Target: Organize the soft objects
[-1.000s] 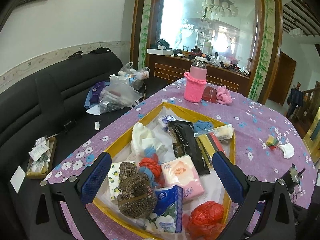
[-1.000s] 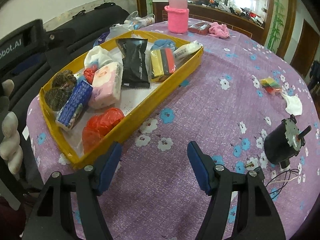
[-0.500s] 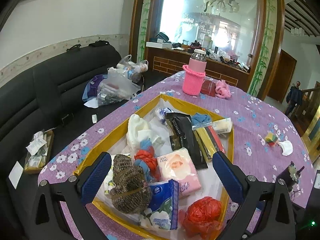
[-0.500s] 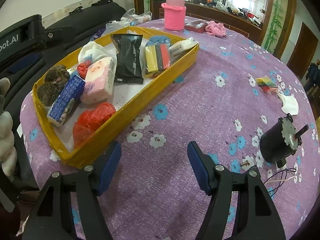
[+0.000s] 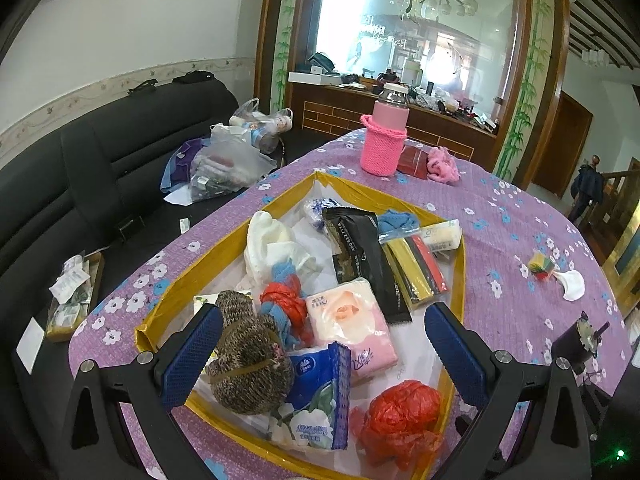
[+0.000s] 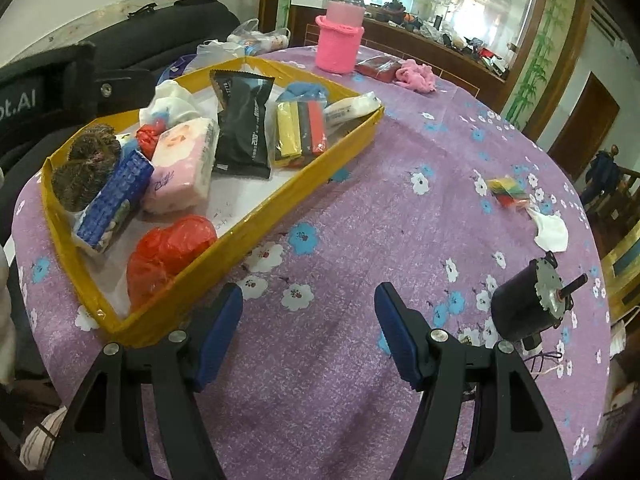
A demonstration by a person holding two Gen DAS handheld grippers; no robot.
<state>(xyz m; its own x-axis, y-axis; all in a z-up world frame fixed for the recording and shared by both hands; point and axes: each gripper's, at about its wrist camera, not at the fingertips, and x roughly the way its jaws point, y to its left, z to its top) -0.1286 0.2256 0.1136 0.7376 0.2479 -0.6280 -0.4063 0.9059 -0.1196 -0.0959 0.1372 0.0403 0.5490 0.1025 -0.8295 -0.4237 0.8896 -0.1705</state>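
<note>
occl: brown knit bundle [image 5: 252, 364] partly behind left tongs [image 5: 320, 354] pad | yellow tray [image 5: 462, 264] near rim cut by bottom edge | motor [image 5: 576, 344] half behind tongs arm | black pouch [image 6: 242, 124] print too small to read | mirror [image 5: 420, 20] contents blurred | left-edge label cropped, right view

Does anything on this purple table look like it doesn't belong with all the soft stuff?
Yes: a black electric motor with loose wires lies on its side near the table's edge, hard metal among soft goods. A pink fluffy cloth and a white pad also lie outside the yellow tray.
</note>
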